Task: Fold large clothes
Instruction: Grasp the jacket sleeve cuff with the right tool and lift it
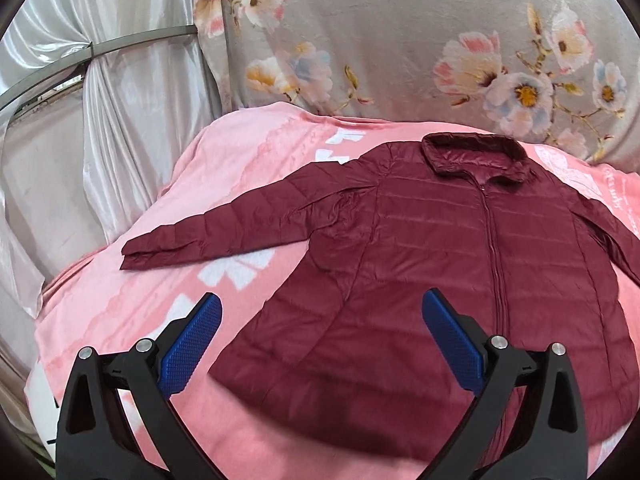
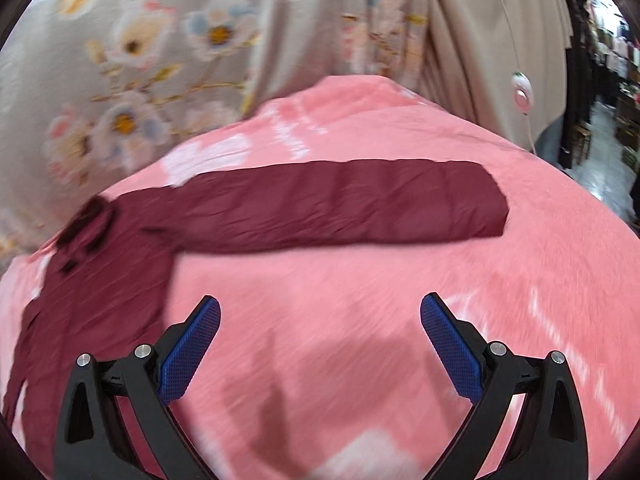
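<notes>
Blue-padded fingers point(image 1: 192, 344) of the left gripper point(image 1: 320, 344) frame the hem of a maroon quilted jacket point(image 1: 460, 248), which lies face up and zipped on a pink blanket point(image 1: 160, 208) with white flower prints. Both sleeves are spread outward: the one seen from the left wrist point(image 1: 216, 224) angles away from the body, and the other sleeve point(image 2: 340, 204) stretches straight across the blanket in the right wrist view, its cuff pointing toward the room beyond. The collar point(image 1: 476, 152) sits at the far end, near a floral curtain point(image 1: 400, 40).

Folding appears not to have begun: no sleeve is turned in, the body shows no fold, so the whole sequence looks to be ahead.

Jaws of the left gripper stand wide apart above the jacket's lower part, holding nothing and apparently touching nothing. The right gripper point(image 2: 320, 344) is likewise spread wide and empty, hovering over bare blanket just beside the jacket's body, with the outstretched sleeve beyond it. That view is motion-blurred, so finer detail cannot be told.
</notes>
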Available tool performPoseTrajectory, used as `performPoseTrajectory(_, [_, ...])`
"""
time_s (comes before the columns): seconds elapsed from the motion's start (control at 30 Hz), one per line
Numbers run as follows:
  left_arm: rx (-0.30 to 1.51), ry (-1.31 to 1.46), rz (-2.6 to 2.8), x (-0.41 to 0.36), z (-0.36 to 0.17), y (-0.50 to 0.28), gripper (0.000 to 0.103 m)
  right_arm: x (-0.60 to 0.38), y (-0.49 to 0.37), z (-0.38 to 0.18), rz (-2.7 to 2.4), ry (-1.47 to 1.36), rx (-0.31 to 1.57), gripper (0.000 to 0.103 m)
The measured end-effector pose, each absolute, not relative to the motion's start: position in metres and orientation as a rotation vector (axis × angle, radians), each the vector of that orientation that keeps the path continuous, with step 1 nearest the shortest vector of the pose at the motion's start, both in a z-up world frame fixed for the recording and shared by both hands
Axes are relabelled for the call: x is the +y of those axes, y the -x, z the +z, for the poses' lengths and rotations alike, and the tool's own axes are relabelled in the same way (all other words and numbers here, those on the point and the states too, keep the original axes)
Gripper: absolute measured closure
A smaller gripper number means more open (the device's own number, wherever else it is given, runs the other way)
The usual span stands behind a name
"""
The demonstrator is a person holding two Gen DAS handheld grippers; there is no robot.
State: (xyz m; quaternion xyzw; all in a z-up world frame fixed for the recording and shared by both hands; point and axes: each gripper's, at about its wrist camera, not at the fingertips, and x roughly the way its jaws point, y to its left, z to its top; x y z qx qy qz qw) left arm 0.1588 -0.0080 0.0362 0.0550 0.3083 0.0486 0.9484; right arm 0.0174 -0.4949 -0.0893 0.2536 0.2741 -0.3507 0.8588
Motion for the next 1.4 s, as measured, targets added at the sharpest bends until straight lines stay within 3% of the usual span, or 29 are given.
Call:
performPoseTrajectory(0.33, [0.698, -0.112, 0.111, -0.025, 0.006, -0.206, 0.005, -0.584, -0.016, -0.125, -0.820, -0.759, 0.548, 0.005])
performPoseTrajectory(0.4, [0.718, -0.105, 0.106, -0.025, 0.001, -0.212, 0.005, -0.596, -0.011, -0.130, -0.827, -0.820, 0.520, 0.011])
performPoseTrajectory(0.5, [0.739, -0.105, 0.114, -0.025, -0.007, -0.223, 0.005, -0.610, -0.016, -0.127, -0.852, -0.821, 0.497, 0.035])
performPoseTrajectory(0.57, [0.751, -0.106, 0.125, -0.022, -0.012, -0.228, 0.005, -0.614, -0.027, -0.122, -0.855, -0.784, 0.502, 0.069])
performPoseTrajectory(0.67, [0.751, -0.115, 0.151, -0.016, -0.014, -0.234, 0.005, -0.608, -0.047, -0.101, -0.826, -0.717, 0.472, 0.092])
performPoseTrajectory(1.03, [0.741, -0.140, 0.236, 0.017, -0.017, -0.242, 0.005, -0.414, -0.177, 0.015, -0.381, -0.308, 0.372, 0.095])
performPoseTrajectory(1.4, [0.771, -0.105, 0.275, 0.064, -0.026, -0.248, 0.005, -0.190, -0.268, -0.028, 0.105, -0.075, 0.544, 0.092])
